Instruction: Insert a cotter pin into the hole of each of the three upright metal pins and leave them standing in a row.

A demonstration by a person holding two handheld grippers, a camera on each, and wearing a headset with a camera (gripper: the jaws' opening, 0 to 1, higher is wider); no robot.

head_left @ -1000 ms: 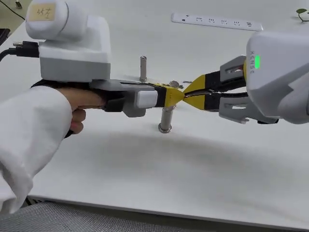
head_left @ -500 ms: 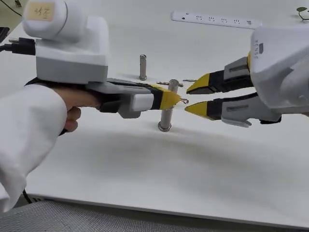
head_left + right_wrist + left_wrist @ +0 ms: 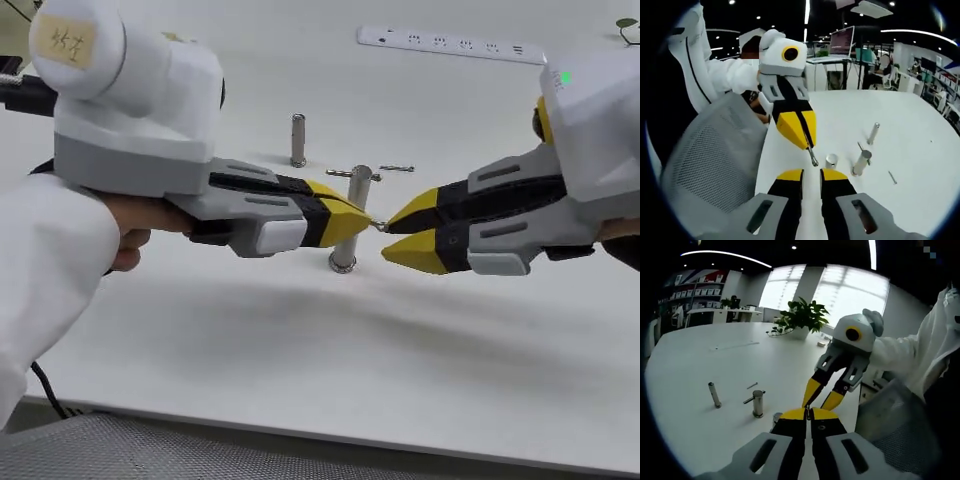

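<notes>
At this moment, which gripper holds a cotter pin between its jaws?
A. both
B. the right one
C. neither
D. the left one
D: the left gripper is shut on a cotter pin that sticks out from its tip, while the right gripper has its jaws open with nothing between them.

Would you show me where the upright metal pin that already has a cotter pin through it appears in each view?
Head view: fitted pin, centre of the picture.
Left gripper view: fitted pin, lower left.
Right gripper view: fitted pin, lower right.
Shared landmark: the thin bare pin standing beside it.
</notes>
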